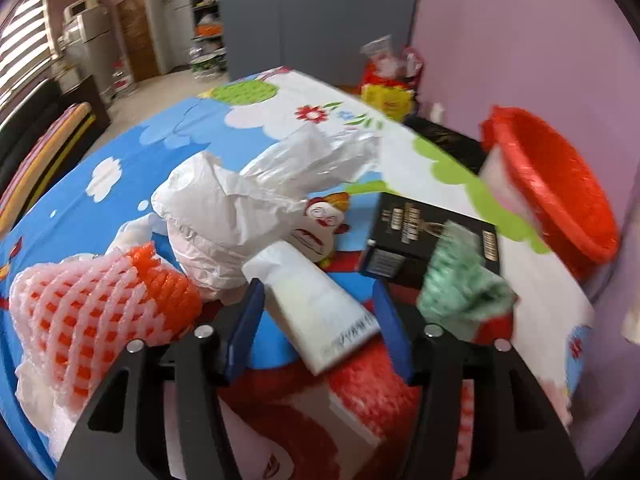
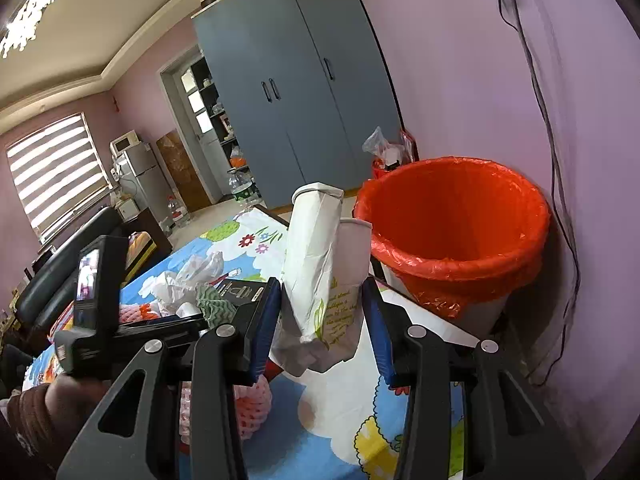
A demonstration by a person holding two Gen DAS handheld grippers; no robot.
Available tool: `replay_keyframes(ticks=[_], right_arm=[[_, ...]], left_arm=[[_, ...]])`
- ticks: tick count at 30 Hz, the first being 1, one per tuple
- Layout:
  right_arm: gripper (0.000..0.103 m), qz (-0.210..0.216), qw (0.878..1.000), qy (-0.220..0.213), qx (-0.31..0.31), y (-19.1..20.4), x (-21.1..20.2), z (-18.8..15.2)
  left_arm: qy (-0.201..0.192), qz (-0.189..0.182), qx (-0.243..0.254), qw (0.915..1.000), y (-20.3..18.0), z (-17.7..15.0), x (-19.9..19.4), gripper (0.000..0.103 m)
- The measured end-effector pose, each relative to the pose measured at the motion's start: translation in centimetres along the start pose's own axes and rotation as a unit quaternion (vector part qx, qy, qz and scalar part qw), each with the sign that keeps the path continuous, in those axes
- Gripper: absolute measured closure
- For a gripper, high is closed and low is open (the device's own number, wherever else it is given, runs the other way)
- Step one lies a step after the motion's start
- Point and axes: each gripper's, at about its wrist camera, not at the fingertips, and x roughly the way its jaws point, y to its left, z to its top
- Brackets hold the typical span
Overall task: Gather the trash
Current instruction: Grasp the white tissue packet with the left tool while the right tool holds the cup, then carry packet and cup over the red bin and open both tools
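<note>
While the right gripper pinches a crumpled paper bag beside the red-lined bin, the left gripper fingers stand spread around a white tissue pack on the desk.

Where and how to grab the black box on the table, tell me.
Take the black box across its narrow thickness at the near edge, coming from above and the near side. It lies flat on the tablecloth, its top too broad to span. The green cloth drapes its right corner, so grip left of that.
</note>
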Motion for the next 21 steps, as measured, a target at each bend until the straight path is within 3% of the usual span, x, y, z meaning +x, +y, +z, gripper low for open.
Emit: replay_keyframes(ticks=[2,4,8,11,21], right_arm=[[0.063,-0.001,1.000,-0.001,0.002,-0.2,0.0,-0.1],[0.063,-0.001,1.000,0.000,0.007,-0.4,0.2,-0.3],[0.063,0.001,1.000,0.003,0.009,-0.1,0.3,-0.6],[0.063,0.004,1.000,0.001,0.005,0.4,0.0,-0.4],[0.063,0.011,1.000,-0.008,-0.011,2.3,-1.7,-0.6]], left_arm=[[0.013,0.013,-0.012,0.9998,0.2,0.1,0.8,0.036],[0.014,0.005,-0.004,0.9999,0.0,0.0,1.2,0.039],[-0.001,-0.010,0.006,0.9999,-0.2,-0.6,0.4,0.060],[-0.016,-0.034,0.011,0.9992,-0.3,-1.1,-0.7,0.068],[-0.099,-0.079,0.030,0.9915,-0.3,-3.0,-6.8,0.071]])
